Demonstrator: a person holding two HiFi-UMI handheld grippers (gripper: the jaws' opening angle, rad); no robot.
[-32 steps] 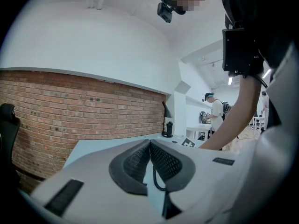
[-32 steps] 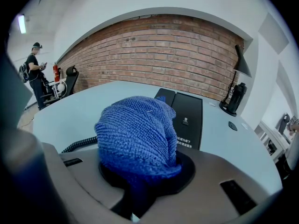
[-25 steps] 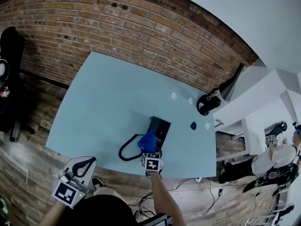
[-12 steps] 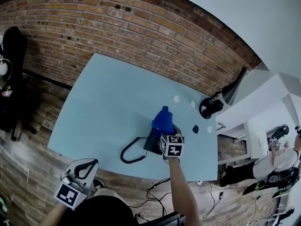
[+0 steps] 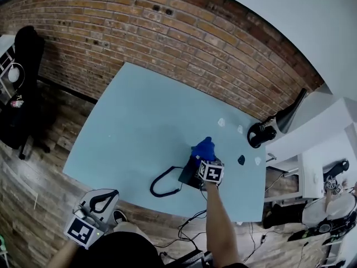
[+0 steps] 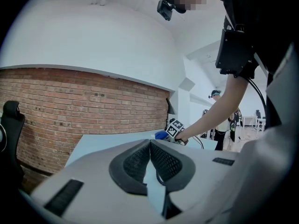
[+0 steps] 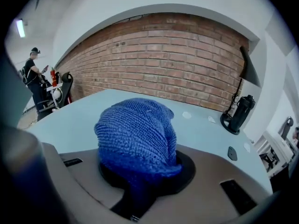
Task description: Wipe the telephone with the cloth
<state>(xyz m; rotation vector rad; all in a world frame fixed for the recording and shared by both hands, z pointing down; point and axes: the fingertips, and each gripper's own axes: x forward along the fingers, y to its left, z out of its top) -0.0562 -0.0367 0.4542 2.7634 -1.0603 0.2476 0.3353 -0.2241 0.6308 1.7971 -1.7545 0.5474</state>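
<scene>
Two tools: the right tool point(image 5: 205, 159) clamps a bunched blue knitted cloth point(image 7: 135, 134) at the far end of the black desk telephone point(image 5: 188, 176) (its coiled black cord point(image 5: 163, 187) lies to its left). The left tool point(image 6: 150, 146), jaws closed on nothing, hangs well short of the telephone, off the pale blue tabletop point(image 5: 139, 116).

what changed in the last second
The right tool, still shut on the blue knitted cloth, swept it across the black telephone from near end to far end. The left tool stayed shut and empty; the telephone looks unmoved.
</scene>
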